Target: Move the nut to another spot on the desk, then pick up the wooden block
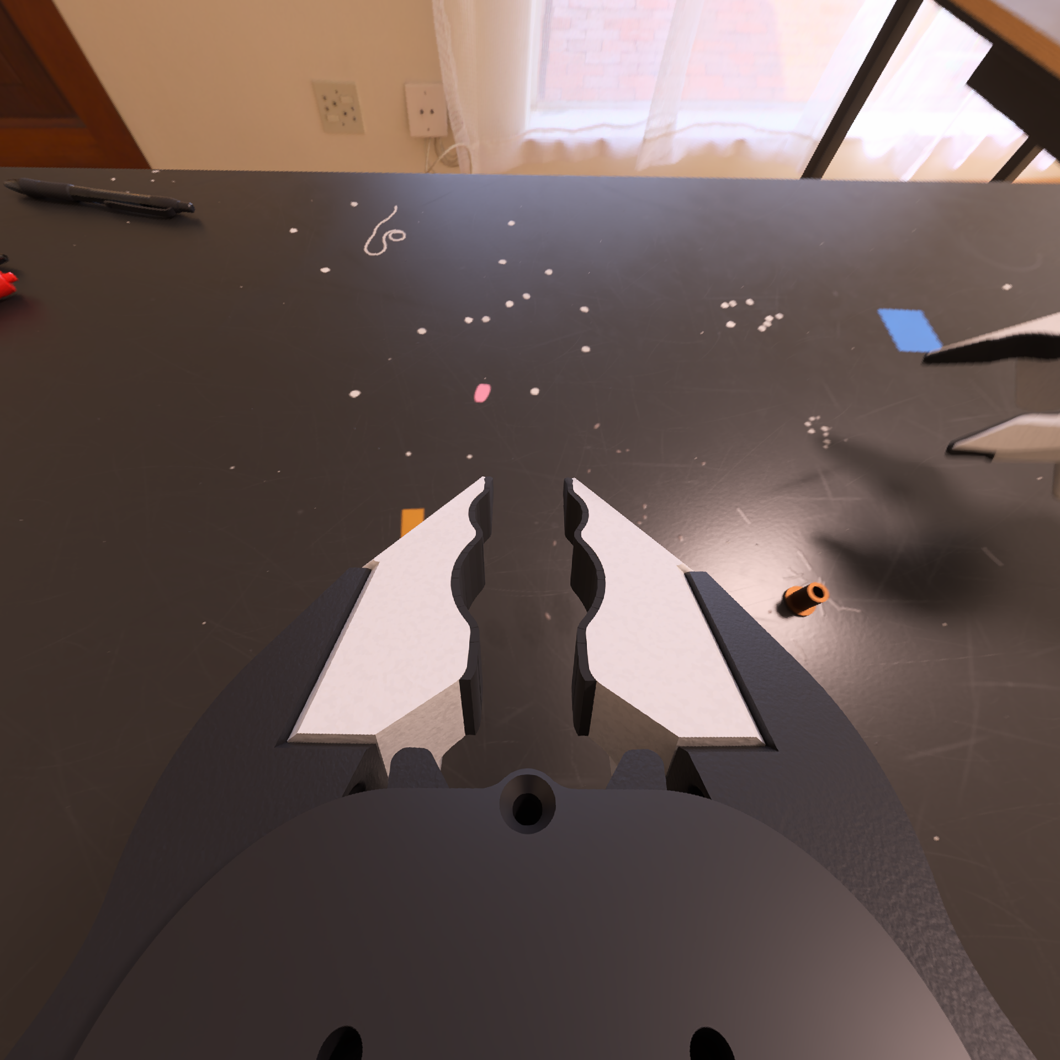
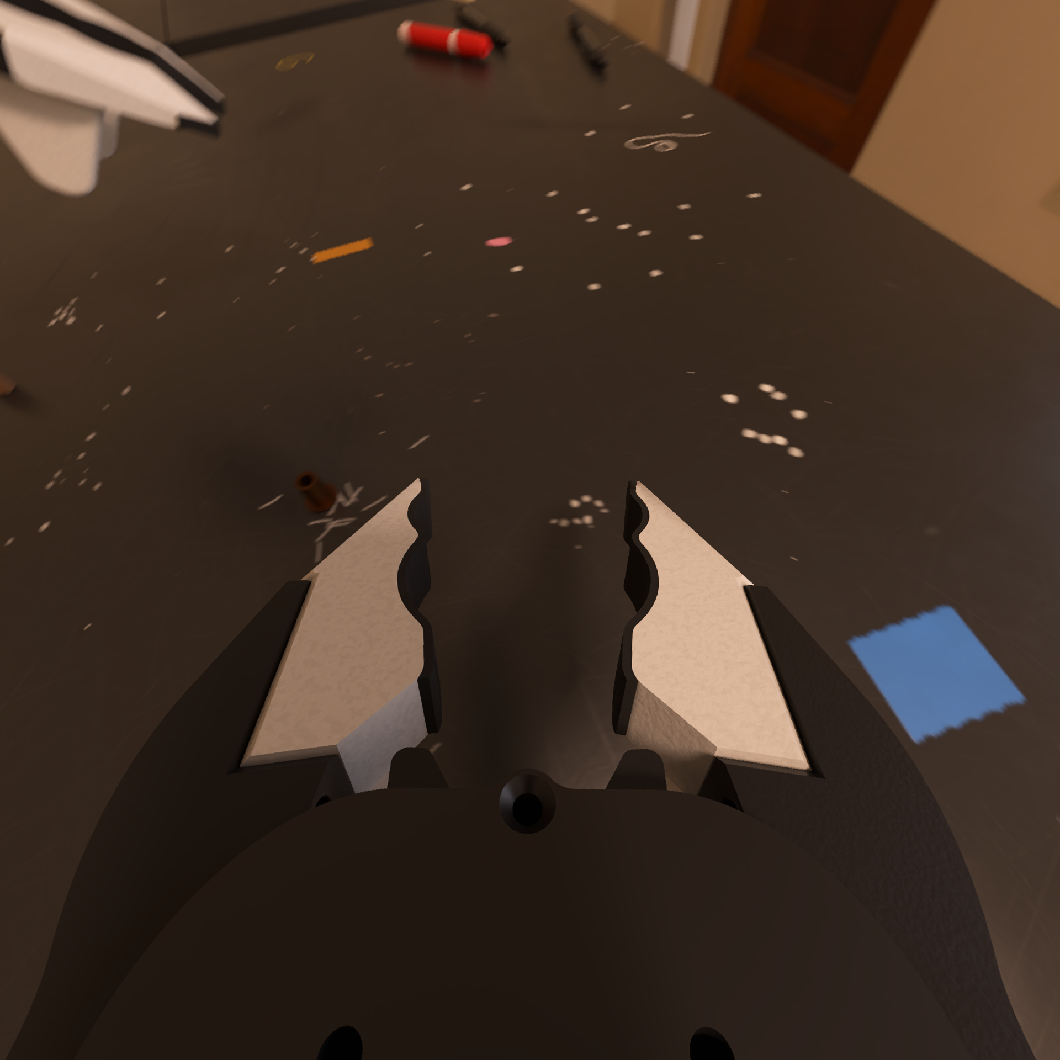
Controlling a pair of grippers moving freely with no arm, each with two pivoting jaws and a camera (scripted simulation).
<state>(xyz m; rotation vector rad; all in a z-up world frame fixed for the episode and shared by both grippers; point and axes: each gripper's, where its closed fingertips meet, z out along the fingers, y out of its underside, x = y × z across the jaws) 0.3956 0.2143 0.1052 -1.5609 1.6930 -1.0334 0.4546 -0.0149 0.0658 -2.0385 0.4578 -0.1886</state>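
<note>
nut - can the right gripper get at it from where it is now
Probably yes. The nut lies alone on the desk, just left of the right gripper, whose jaws stand open and empty. Nothing sits between them.

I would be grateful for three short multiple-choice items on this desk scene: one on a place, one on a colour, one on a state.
1. Seen from the left wrist view, where does the nut lie relative to the left tongs?
A. to their right
B. between the fingers
C. far off to their left

2. What colour is the rectangular patch beside the right tongs?
A. green
B. blue
C. white

3. How do the right tongs stand?
A. shut on the nut
B. shut, empty
C. open, empty

Answers: A, the nut lies on the desk right of the fingers; B, the patch is blue; C, bare desk shows between the fingers.
</note>
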